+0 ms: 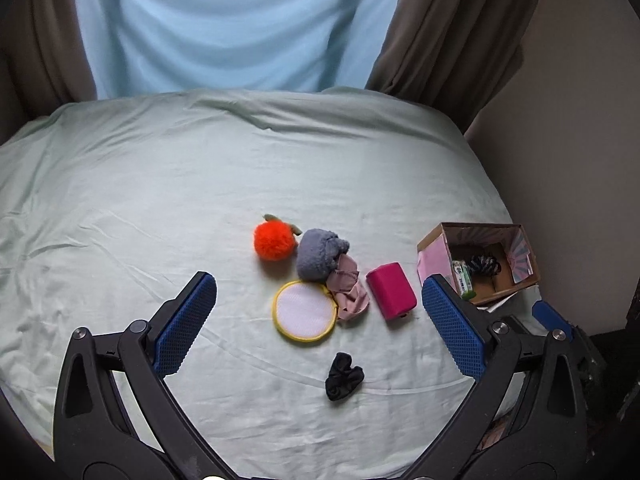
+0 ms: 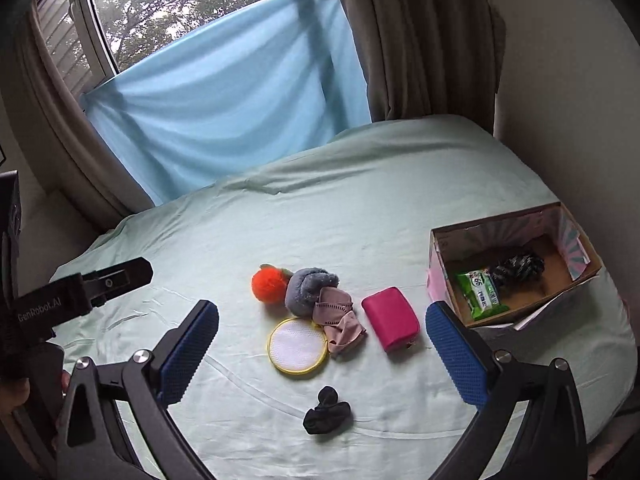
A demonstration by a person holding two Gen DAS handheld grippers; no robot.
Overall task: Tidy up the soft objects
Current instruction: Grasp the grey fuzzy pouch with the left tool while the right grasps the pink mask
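A cluster of soft items lies mid-bed: an orange plush ball [image 1: 275, 241] [image 2: 267, 284], a grey fluffy piece [image 1: 320, 256] [image 2: 310, 286], a crumpled pink cloth [image 1: 348, 290] [image 2: 340, 318], a round white pad with a yellow rim [image 1: 304, 311] [image 2: 297, 345] and a magenta pouch [image 1: 391, 290] [image 2: 391, 318]. A black scrunchie [image 1: 344, 376] [image 2: 327, 412] lies nearer, by itself. My left gripper [image 1: 319, 282] hovers open above the cluster, holding nothing. My right gripper [image 2: 322, 309] is likewise open and empty over the same items.
An open cardboard box [image 1: 480, 227] [image 2: 496, 224] sits at the bed's right edge, holding a green wipes packet [image 2: 482, 294] and a striped scrunchie [image 2: 518, 266]. Behind the bed hang a blue cloth [image 2: 224, 92] and brown curtains [image 2: 420, 40]. A wall [image 1: 580, 120] borders the right.
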